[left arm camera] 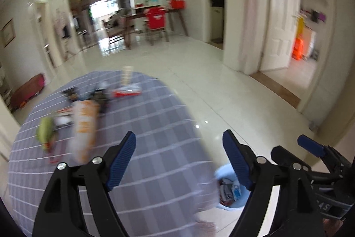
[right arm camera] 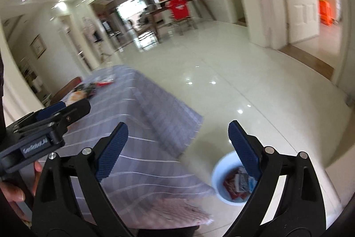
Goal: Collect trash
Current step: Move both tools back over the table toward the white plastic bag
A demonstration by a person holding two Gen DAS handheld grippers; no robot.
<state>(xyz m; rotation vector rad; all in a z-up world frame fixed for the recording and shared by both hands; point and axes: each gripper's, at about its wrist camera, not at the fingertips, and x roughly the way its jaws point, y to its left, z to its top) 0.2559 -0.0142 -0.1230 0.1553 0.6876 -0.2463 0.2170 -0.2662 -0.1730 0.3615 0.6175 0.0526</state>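
Several pieces of trash lie on a table with a grey checked cloth: a tall orange and white packet, a green wrapper, a red and white packet and dark wrappers. A light blue bin with wrappers inside stands on the floor by the table's right side; it also shows in the left wrist view. My left gripper is open and empty above the table's right edge. My right gripper is open and empty, just right of the left one, above the bin.
Glossy pale tile floor stretches beyond the table. A dining table with chairs stands far back. White doors open on the right. A dark red bench sits left of the table.
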